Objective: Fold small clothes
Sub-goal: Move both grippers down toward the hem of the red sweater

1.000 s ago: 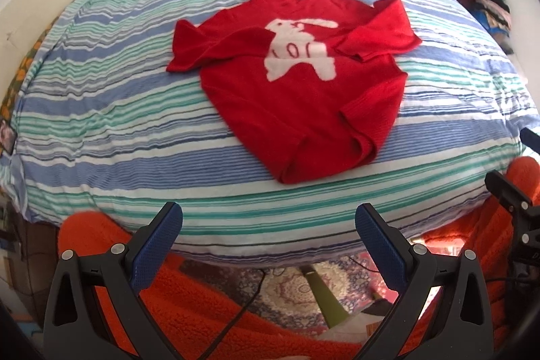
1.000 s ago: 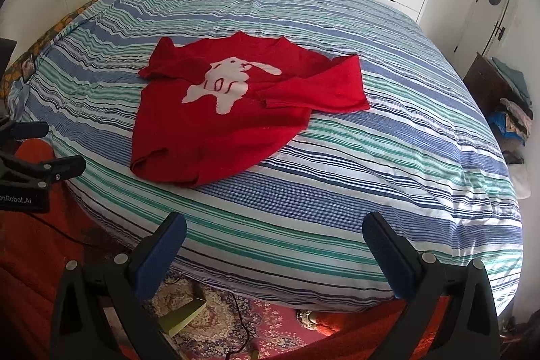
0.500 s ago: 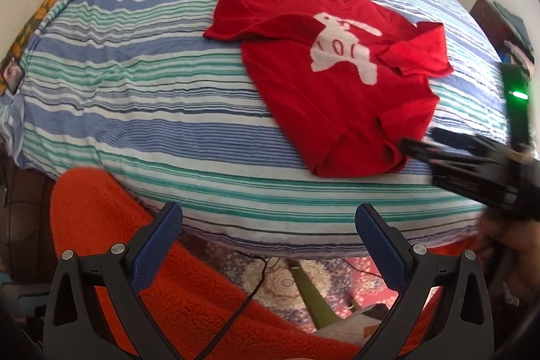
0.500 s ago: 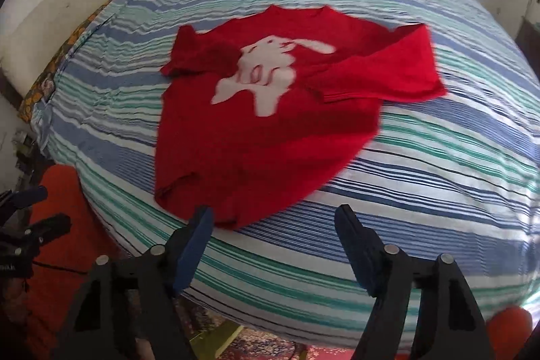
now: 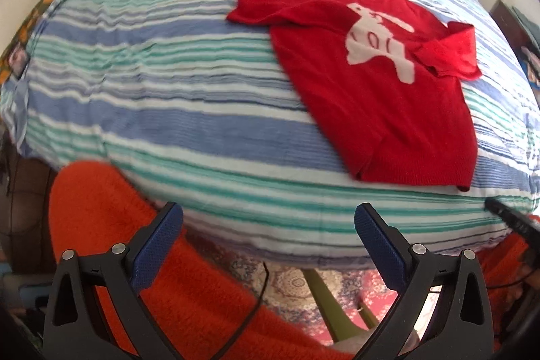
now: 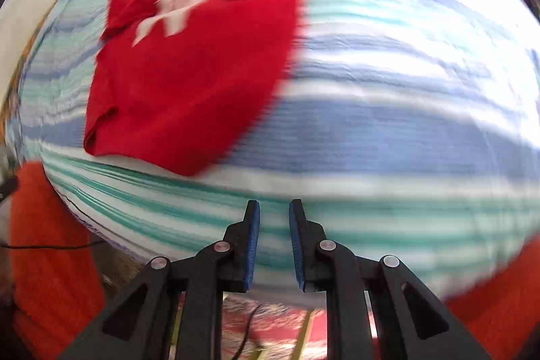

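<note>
A small red sweater point(image 5: 381, 86) with a white rabbit print lies flat on the striped bedspread point(image 5: 168, 97), both sleeves folded in over its chest. In the left wrist view it lies at the upper right; my left gripper point(image 5: 266, 225) is open and empty at the bed's near edge, left of the hem. In the blurred right wrist view the sweater point(image 6: 195, 63) lies at the upper left. My right gripper point(image 6: 274, 215) has its jaws nearly together with a narrow gap and nothing between them, over the bed's near edge, right of the hem corner.
An orange fleece blanket point(image 5: 141, 258) hangs below the bed's near edge. A patterned rug point(image 5: 297, 282) and a black cable point(image 5: 260, 292) are on the floor. The right gripper's tip point(image 5: 506, 218) shows at the right edge of the left wrist view.
My right gripper has narrowed from wide open to almost shut and moved closer to the bed. My left gripper has shifted left, staying open. The sweater has not moved.
</note>
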### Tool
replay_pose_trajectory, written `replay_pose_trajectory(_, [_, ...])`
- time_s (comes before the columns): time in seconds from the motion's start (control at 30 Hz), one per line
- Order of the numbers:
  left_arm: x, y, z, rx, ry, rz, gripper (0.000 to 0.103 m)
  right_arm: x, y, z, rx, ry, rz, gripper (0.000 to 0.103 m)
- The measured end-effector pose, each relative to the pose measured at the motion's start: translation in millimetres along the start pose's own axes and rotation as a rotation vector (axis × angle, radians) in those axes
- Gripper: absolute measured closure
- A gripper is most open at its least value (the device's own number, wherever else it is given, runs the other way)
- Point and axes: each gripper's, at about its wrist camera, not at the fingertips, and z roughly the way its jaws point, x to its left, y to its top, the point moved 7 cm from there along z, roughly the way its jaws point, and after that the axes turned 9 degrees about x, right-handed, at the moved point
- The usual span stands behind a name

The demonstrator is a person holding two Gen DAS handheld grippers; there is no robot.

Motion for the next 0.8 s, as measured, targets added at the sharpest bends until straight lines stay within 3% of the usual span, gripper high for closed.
replay_pose_trajectory(0.03, [-4, 3, 0, -0.009, -0.002, 0.016, 0.001, -2, 2, -7, -0.026, 0.006, 0.021, 0.082])
replay_pose_trajectory(0.07, [-11, 8, 0, -0.024, -0.015, 0.038, 0.001, -1, 7, -14, -0.055, 0.010, 0.030, 0.074])
replay_pose_trajectory(0.17, [-30, 26, 9, -0.025, -0.136, 0.080, 0.001, 14, 31, -25, -0.127, 0.129, 0.050, 0.033])
replay_pose_trajectory(0.23, [-41, 41, 20, 0.004, -0.236, 0.082, 0.001, 24, 44, -20, -0.132, 0.253, 0.078, 0.029])
replay_pose_trajectory(0.33, [-59, 59, 35, 0.030, -0.248, 0.058, 0.001, 30, 48, 8, -0.056, 0.341, 0.143, 0.029])
replay_pose_trajectory(0.4, [-78, 69, 43, -0.014, -0.144, 0.110, 0.001, 32, 39, 13, -0.032, 0.345, 0.146, 0.029])
replay_pose_trajectory(0.47, [-98, 75, 58, -0.063, 0.042, 0.203, 0.001, 35, 33, 13, -0.041, 0.337, 0.121, 0.029])
replay_pose_trajectory(0.53, [-104, 75, 81, -0.058, 0.218, 0.249, 0.001, 33, 31, 13, -0.051, 0.329, 0.100, 0.029])
replay_pose_trajectory(0.57, [-99, 73, 94, -0.037, 0.268, 0.234, 0.002, 31, 32, 11, -0.058, 0.326, 0.103, 0.029])
replay_pose_trajectory(0.6, [-86, 71, 98, -0.018, 0.261, 0.178, 0.002, 26, 33, 10, -0.068, 0.324, 0.112, 0.029])
replay_pose_trajectory(0.7, [-24, 61, 85, 0.030, 0.150, -0.059, 0.002, 10, 33, 3, -0.100, 0.317, 0.149, 0.029])
replay_pose_trajectory(0.8, [47, 45, 73, 0.041, 0.133, -0.259, 0.003, -7, 32, -6, -0.138, 0.313, 0.180, 0.029])
